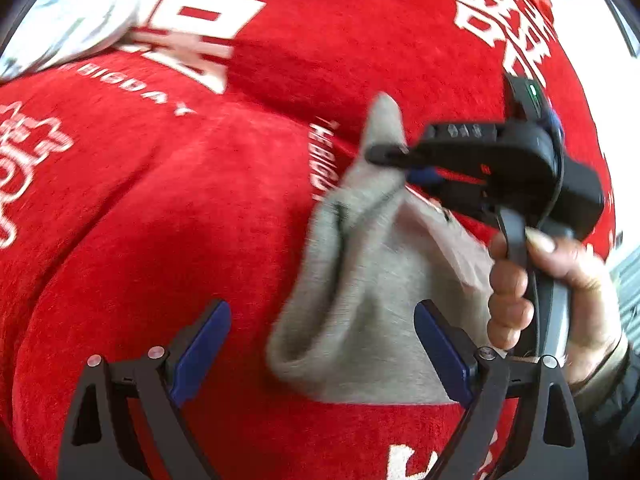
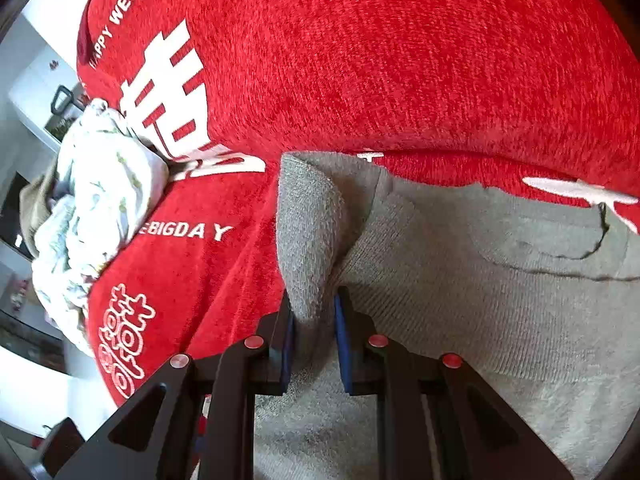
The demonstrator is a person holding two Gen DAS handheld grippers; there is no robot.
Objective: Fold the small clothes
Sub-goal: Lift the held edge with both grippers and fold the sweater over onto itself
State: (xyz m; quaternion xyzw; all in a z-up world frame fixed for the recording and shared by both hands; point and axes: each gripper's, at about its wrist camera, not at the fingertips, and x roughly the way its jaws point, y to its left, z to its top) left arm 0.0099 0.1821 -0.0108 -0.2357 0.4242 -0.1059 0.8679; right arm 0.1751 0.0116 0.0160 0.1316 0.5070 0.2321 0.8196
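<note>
A small grey knit garment (image 1: 360,300) hangs lifted above a red cloth with white lettering (image 1: 180,200). My right gripper (image 1: 390,152) is shut on a pinched fold of it, seen up close in the right wrist view (image 2: 314,320), where the grey garment (image 2: 480,280) spreads to the right over the red cloth (image 2: 400,60). My left gripper (image 1: 320,352) is open and empty, its blue pads either side of the garment's lower edge without touching it.
A crumpled white patterned garment (image 2: 96,208) lies at the left edge of the red cloth, also seen at top left in the left wrist view (image 1: 68,24). A hand (image 1: 552,292) holds the right gripper's handle. Room furniture shows beyond the cloth's left edge.
</note>
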